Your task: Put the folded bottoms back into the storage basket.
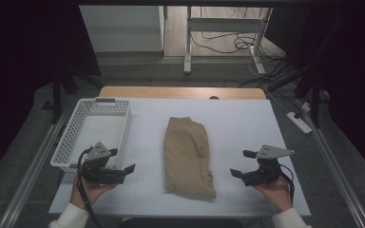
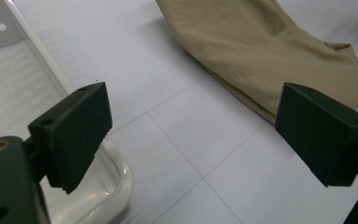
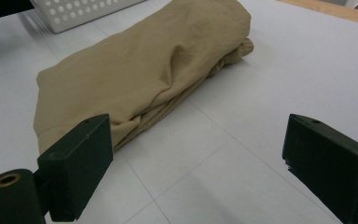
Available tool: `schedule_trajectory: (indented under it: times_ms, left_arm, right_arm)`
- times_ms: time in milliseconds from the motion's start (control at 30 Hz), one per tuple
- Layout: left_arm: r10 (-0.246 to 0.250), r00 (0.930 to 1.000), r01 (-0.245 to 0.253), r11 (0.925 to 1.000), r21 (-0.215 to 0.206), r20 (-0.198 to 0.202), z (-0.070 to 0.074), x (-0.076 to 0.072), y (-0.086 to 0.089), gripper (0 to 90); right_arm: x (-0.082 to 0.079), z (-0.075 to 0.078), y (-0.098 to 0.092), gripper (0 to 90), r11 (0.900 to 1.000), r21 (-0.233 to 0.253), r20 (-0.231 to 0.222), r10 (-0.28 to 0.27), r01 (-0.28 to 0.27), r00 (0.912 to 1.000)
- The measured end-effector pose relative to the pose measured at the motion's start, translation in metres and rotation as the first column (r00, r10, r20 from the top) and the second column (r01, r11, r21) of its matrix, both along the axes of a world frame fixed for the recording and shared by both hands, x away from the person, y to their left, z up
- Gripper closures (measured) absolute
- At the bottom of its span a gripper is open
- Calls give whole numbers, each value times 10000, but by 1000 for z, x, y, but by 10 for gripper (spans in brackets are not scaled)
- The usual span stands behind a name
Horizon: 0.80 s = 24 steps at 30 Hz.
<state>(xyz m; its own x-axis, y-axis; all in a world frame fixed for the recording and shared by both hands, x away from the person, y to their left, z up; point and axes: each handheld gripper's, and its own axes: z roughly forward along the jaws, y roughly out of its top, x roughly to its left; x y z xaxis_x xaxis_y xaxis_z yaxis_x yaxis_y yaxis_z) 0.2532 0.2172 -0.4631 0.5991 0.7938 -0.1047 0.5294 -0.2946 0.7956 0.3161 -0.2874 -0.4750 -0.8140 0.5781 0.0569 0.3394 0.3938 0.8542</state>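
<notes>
— White table top [image 1: 247, 123], folded tan garment [image 1: 188, 156] lying mid-table between the two tongs, touched by neither.

— Left gripper [image 1: 123, 172] gapes wide, empty; right gripper [image 1: 240, 166] likewise. Nothing looks started yet.

— White perforated basket [image 1: 71, 137] stands empty at the left, just beside the left gripper. Path to the cloth looks open.

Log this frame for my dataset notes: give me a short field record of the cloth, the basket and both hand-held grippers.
cloth: tan folded garment, lying lengthwise mid-table
basket: white perforated basket at the table's left, looks empty
surface: white table
left hand-held gripper: jaws open, beside the basket's near end, pointing toward the cloth, holding nothing
right hand-held gripper: jaws open, right of the cloth, pointing toward it, holding nothing
contact: neither gripper touches the cloth
</notes>
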Motion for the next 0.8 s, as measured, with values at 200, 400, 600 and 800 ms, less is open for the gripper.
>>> schedule_trajectory:
  times_ms: [200, 400, 600, 800]
  left_arm:
    - [-34, 10000, 34, 10000, -73, -15, 1, 1, 1, 108]
    - [-196, 9998, 196, 9998, -100, 68, 3, 3, 0, 107]
    - [-5, 10000, 4, 9999, -138, -64, 1, 1, 4, 108]
    - [129, 9999, -129, 9999, -77, -22, 2, -3, 3, 114]
  right_arm:
    - [-2, 2, 2, 84, 10000, -48, 70, 41, -41, 10000]
    - [-5, 5, 6, 83, 9997, -247, 209, -53, 58, 9998]
    - [-7, 18, 22, 84, 9986, -151, 382, 507, -502, 9980]
    - [-7, 24, 36, 84, 9947, -192, 254, 1016, -1012, 9945]
